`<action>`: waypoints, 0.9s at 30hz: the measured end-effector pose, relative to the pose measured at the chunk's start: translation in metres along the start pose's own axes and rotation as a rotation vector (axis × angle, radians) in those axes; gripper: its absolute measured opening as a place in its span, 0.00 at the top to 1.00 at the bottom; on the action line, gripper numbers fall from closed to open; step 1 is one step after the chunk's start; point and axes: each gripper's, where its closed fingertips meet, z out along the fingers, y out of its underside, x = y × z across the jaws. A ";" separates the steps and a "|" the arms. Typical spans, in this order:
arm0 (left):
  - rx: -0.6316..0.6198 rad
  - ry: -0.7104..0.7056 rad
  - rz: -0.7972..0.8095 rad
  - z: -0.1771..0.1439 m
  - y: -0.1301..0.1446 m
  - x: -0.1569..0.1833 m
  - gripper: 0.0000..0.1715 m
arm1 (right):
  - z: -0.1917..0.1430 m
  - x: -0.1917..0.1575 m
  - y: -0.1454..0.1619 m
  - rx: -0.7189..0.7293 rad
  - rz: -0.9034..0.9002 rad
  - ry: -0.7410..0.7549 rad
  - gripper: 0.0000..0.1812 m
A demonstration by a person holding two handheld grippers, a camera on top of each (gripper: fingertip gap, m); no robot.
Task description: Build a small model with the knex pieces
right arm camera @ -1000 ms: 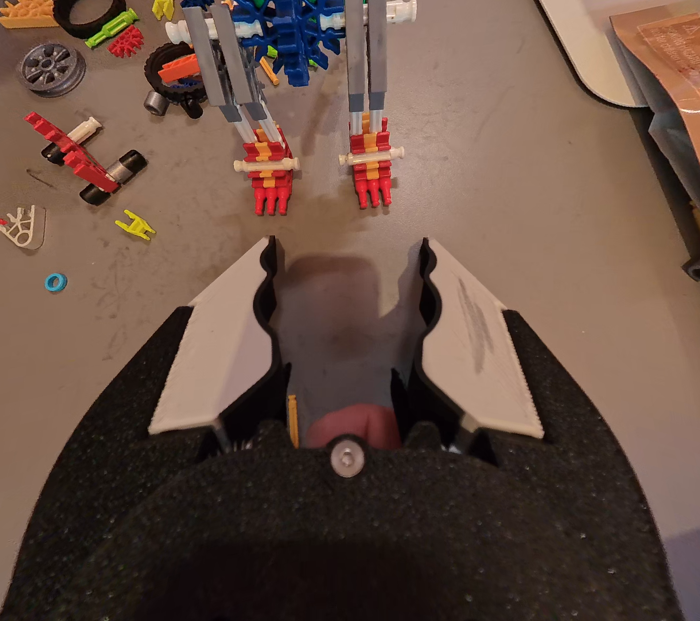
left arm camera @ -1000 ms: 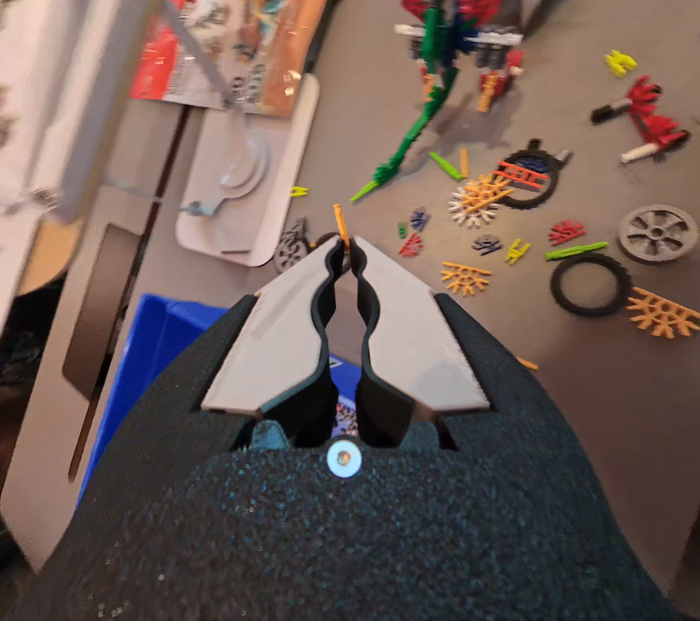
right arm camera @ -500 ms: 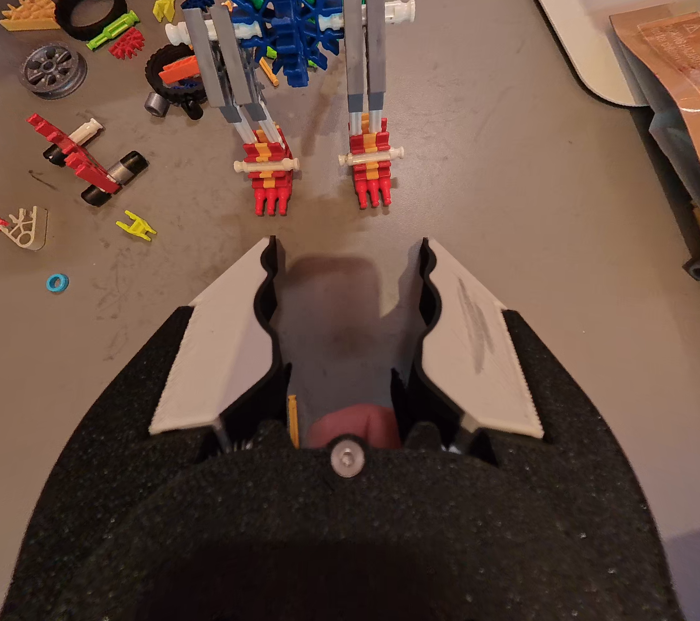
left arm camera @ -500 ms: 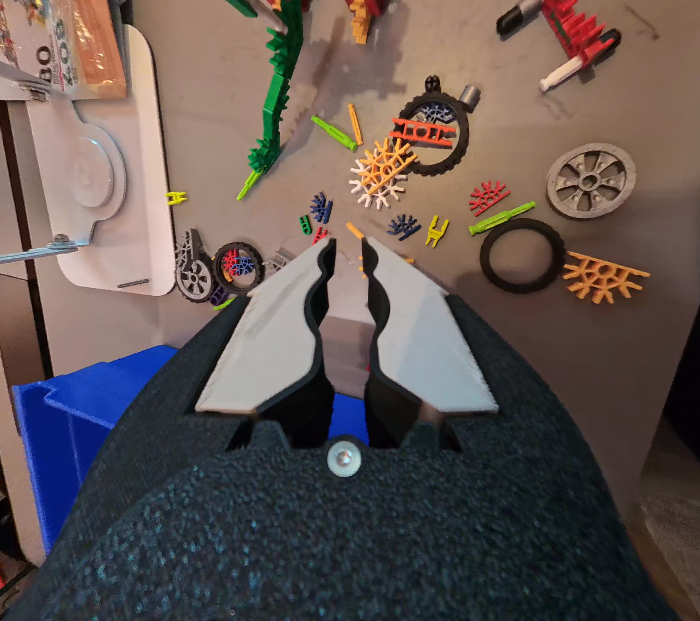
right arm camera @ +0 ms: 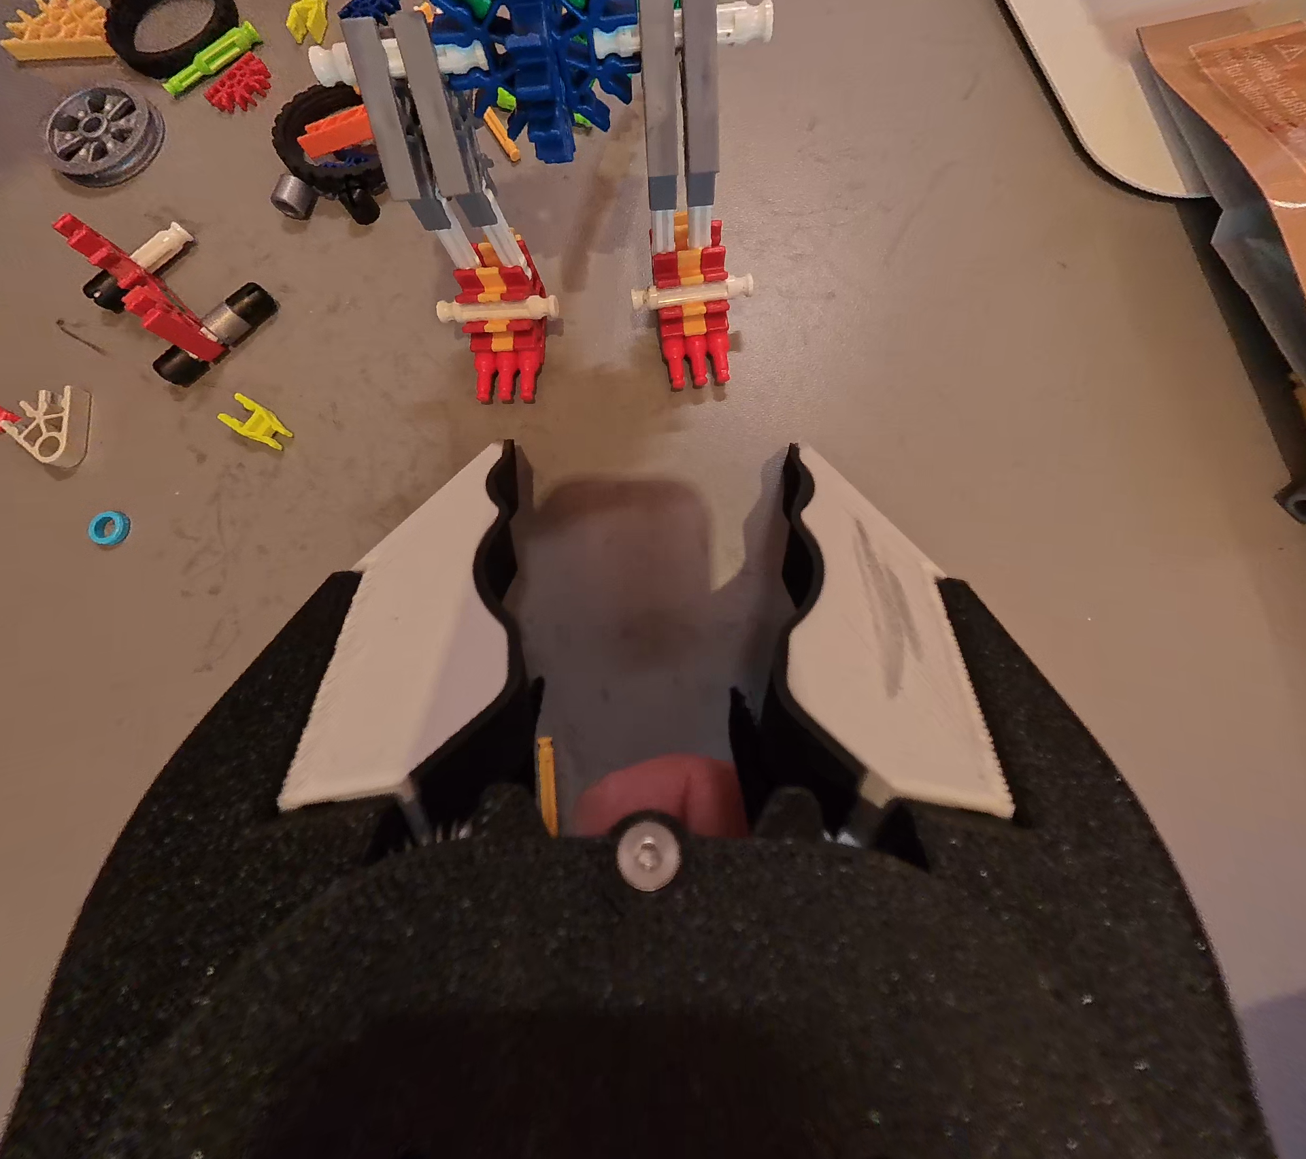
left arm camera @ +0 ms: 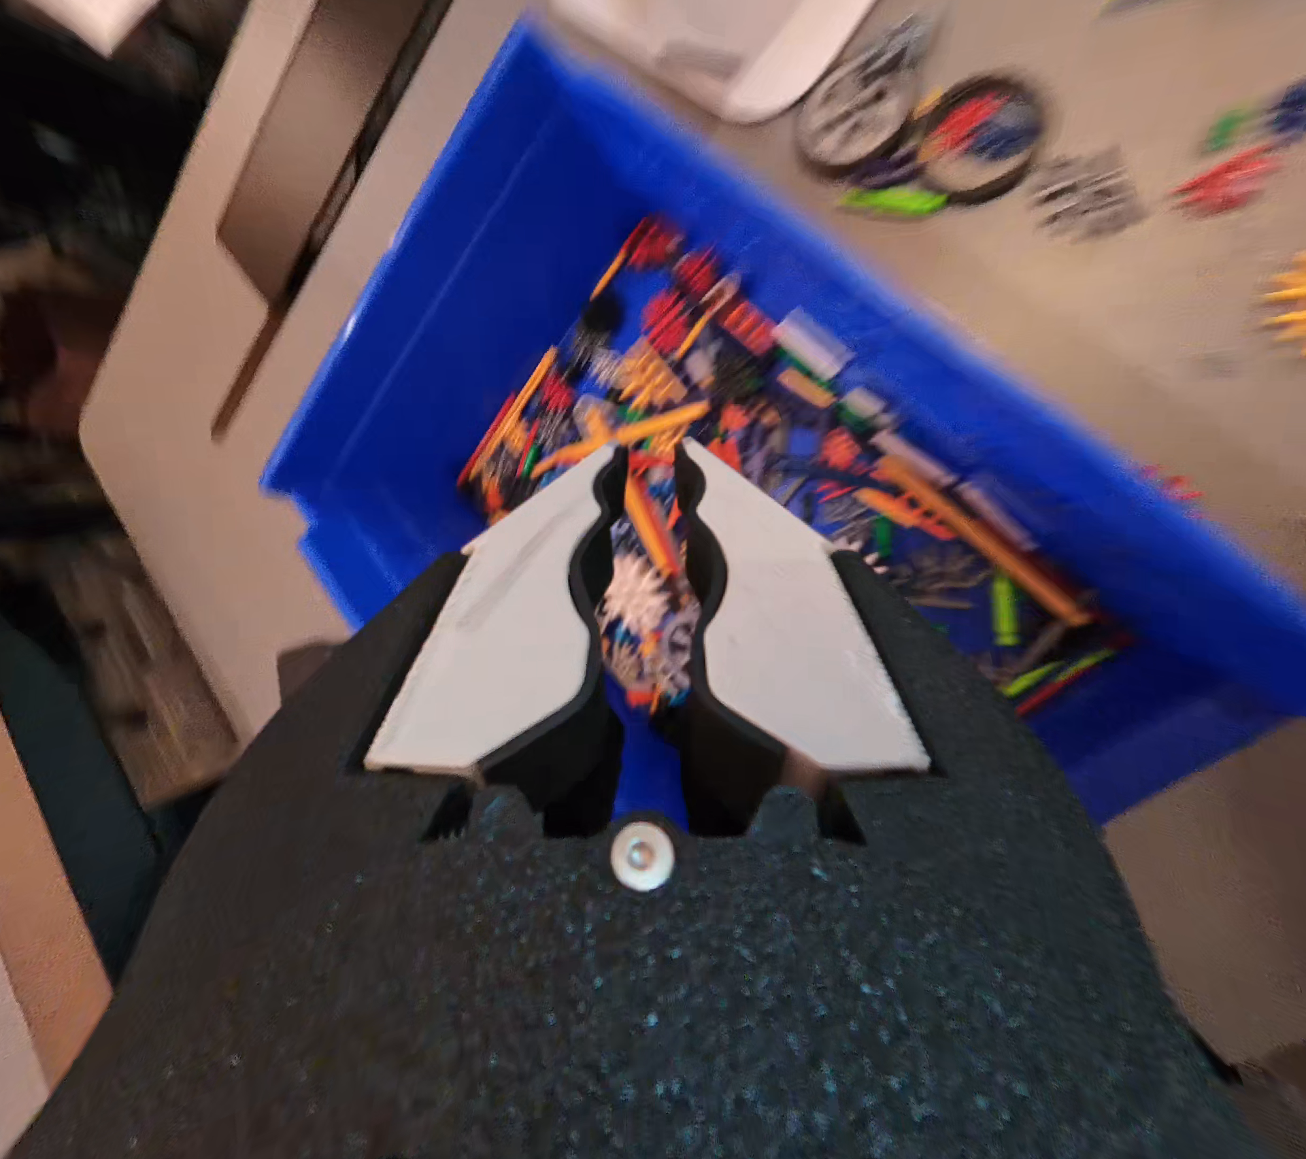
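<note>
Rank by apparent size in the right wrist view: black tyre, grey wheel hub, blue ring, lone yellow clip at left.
1. black tyre
2. grey wheel hub; only slightly smaller-looking than the tyre, so that order is unsure
3. yellow clip
4. blue ring, clearly the smallest

All four lie on the table at left.

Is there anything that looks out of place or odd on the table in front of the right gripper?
Yes. Loose parts lie scattered left of the standing toy model: a grey wheel hub without its tyre and a black tyre lying apart. The right gripper is open, holding nothing.
</note>
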 end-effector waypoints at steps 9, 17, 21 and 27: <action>-0.239 -0.034 -0.057 0.035 0.054 -0.044 0.93 | 0.000 0.000 0.000 0.003 0.008 -0.005 0.59; -0.337 0.059 -0.206 0.080 0.063 -0.038 0.50 | 0.000 0.000 0.000 -0.002 -0.006 0.006 0.58; -0.283 0.168 -0.403 0.090 0.062 -0.023 0.31 | 0.000 0.000 0.000 -0.001 -0.004 0.003 0.58; -0.313 0.162 -0.457 0.105 0.074 -0.013 0.23 | 0.000 0.000 0.000 -0.001 -0.005 0.003 0.58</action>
